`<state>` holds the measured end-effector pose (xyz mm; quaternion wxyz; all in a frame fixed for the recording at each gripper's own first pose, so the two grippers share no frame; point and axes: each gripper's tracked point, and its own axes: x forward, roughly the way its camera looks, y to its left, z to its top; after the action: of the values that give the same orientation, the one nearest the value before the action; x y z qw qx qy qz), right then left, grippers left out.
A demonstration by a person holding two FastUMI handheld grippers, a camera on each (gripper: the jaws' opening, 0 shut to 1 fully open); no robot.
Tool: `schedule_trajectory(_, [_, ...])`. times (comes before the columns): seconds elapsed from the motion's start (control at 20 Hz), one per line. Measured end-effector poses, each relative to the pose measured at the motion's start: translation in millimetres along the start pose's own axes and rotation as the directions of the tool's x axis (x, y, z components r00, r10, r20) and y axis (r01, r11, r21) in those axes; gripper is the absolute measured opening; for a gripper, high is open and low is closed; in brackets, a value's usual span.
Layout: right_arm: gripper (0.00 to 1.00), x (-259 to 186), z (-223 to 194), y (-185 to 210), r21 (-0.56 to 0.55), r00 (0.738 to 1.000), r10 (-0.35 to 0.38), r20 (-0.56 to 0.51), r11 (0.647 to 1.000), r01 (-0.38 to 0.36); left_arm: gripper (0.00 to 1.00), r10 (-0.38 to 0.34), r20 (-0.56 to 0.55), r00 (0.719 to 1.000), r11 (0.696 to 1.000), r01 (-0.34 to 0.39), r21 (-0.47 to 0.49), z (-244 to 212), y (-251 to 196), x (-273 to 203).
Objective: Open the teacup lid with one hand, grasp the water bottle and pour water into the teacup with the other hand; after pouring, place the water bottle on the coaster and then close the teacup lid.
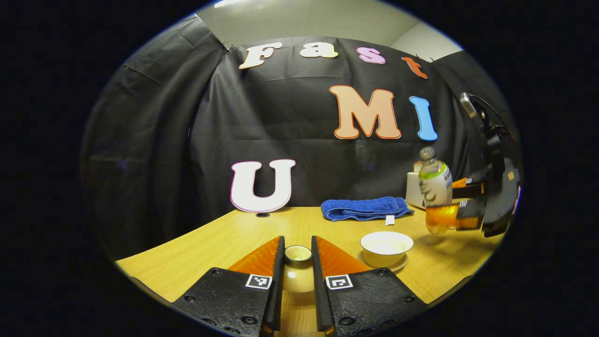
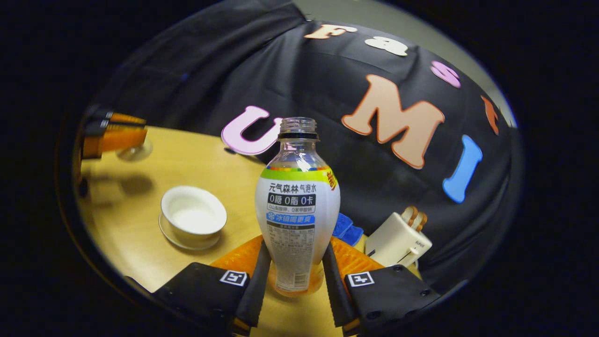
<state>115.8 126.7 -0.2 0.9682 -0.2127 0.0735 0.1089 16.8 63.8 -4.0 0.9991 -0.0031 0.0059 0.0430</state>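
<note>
My left gripper (image 1: 298,247) is shut on the cream teacup lid (image 1: 298,277), held low over the table's near edge. The white teacup (image 1: 386,247) stands uncovered on its saucer just to the right of it. Farther right, the water bottle (image 1: 434,187) hangs above the table, roughly upright, in the right gripper (image 1: 455,206). In the right gripper view, my right gripper (image 2: 297,255) is shut on the lower body of the bottle (image 2: 297,201), whose neck has no cap. The open teacup (image 2: 193,214) sits below and to the left, with the left gripper (image 2: 117,133) and lid (image 2: 134,150) beyond it.
A folded blue towel (image 1: 365,208) lies at the back of the wooden table (image 1: 224,238). A white toaster (image 2: 398,239) stands behind the bottle, near the black cloth wall. Bare tabletop stretches to the left of the cup.
</note>
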Motion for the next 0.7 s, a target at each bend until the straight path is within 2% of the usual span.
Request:
schedule_trajectory(0.05, [0.60,-2,6,-12,0.071,1.000,-0.013,0.017,0.997,0.012,0.27,0.000,0.000,1.000,1.000,0.000,0.000,0,0,0])
schedule_trajectory(0.2, [0.65,-6,8,-57,0.206,0.997,-0.073,0.039,0.977,0.064,0.27,0.000,0.000,1.000,1.000,0.000,0.000,-2,0,0])
schedule_trajectory(0.3, [0.61,-5,4,-84,0.274,0.993,-0.111,0.039,0.957,0.096,0.27,0.000,0.001,1.000,1.000,0.000,0.000,-1,0,0])
schedule_trajectory(0.35, [0.64,-6,-1,-97,0.292,0.991,-0.132,0.037,0.950,0.116,0.27,0.000,0.001,1.000,1.000,0.000,0.000,-1,0,0])
schedule_trajectory(0.45, [0.63,-5,-17,-125,0.306,0.982,-0.189,0.009,0.935,0.177,0.26,0.000,0.001,1.000,1.000,0.000,0.000,-1,0,0])
schedule_trajectory(0.7, [0.63,-2,-62,-152,0.373,0.972,-0.222,-0.072,0.898,0.232,0.27,0.000,0.001,1.000,1.000,0.000,0.000,-1,0,0])
